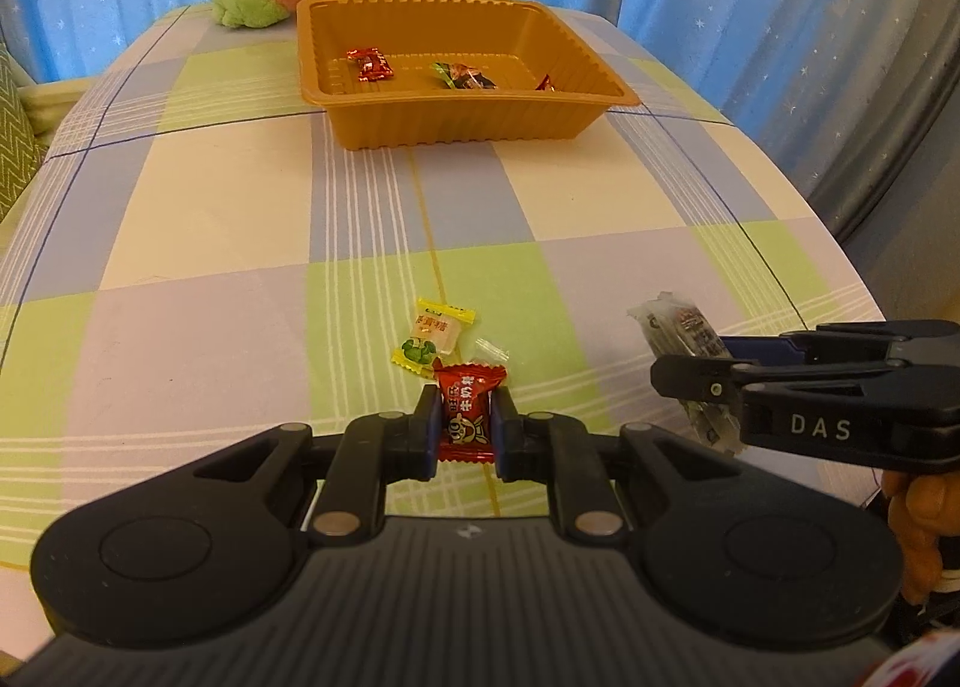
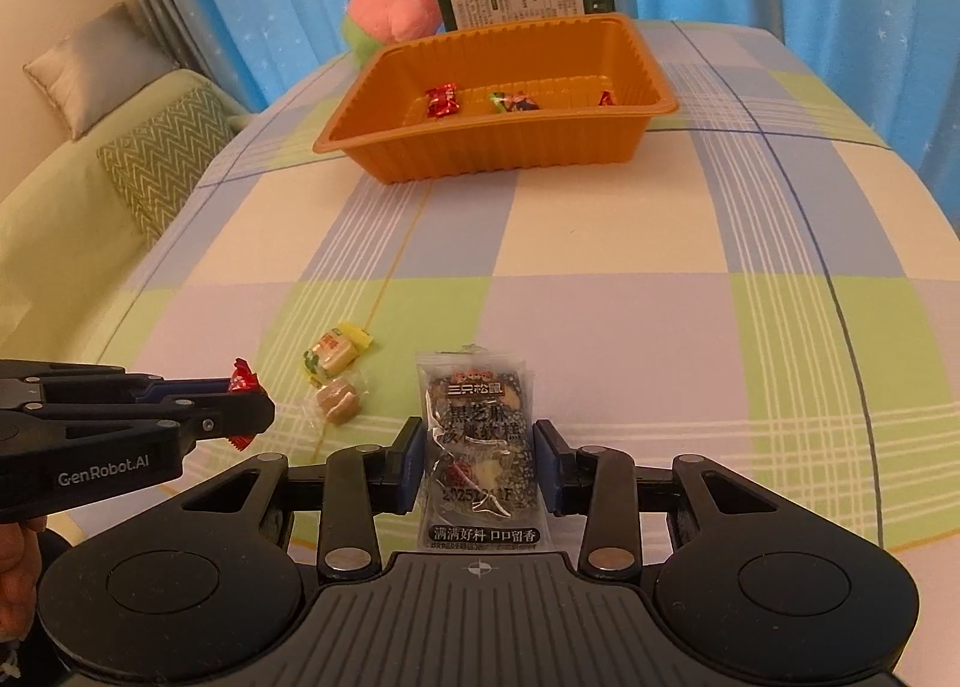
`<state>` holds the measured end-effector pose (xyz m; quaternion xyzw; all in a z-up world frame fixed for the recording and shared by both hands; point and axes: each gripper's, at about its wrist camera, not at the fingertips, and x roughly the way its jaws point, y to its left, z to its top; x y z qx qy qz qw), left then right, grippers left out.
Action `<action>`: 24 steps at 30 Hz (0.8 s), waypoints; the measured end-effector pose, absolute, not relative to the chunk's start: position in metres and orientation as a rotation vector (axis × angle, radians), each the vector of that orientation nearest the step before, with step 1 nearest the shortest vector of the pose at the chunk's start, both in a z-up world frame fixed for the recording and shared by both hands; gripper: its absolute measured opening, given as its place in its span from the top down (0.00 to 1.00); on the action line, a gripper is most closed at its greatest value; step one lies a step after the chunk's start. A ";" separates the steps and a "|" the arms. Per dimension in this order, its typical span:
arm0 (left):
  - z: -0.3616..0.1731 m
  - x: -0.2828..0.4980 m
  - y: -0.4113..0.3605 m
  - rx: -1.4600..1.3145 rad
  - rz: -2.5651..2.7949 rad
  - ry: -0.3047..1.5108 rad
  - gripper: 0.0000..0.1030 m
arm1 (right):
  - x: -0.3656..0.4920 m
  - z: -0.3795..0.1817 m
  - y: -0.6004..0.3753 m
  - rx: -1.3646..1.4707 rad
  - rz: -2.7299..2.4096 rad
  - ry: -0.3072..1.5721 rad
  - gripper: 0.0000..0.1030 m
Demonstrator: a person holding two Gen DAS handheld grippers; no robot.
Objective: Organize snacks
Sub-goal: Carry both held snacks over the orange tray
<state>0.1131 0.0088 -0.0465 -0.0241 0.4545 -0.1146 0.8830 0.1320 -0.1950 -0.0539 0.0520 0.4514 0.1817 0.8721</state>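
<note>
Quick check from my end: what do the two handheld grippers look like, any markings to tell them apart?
Both are matte black plastic with ribbed bodies, round side discs, silver pivot pins and blue finger pads. The left gripper carries white "GenRobot.AI" lettering on its side in the right wrist view; the right gripper shows "DAS" in the left wrist view. No cables visible.

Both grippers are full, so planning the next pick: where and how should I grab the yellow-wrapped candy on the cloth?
Grip the yellow-wrapped candy across its plump middle, coming from above, jaws spanning the short width. Its twisted yellow ends are thin and flat. Keep clear of the clear-wrapped brown candy just beside it.
</note>
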 end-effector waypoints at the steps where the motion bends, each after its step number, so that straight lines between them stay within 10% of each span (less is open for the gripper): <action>1: -0.045 0.112 0.008 -0.049 -0.235 0.945 0.86 | 0.130 -0.051 -0.195 0.108 0.374 0.939 0.63; 24: -0.011 0.109 0.009 -0.039 -0.205 0.905 0.86 | 0.123 -0.018 -0.195 0.098 0.360 0.883 0.63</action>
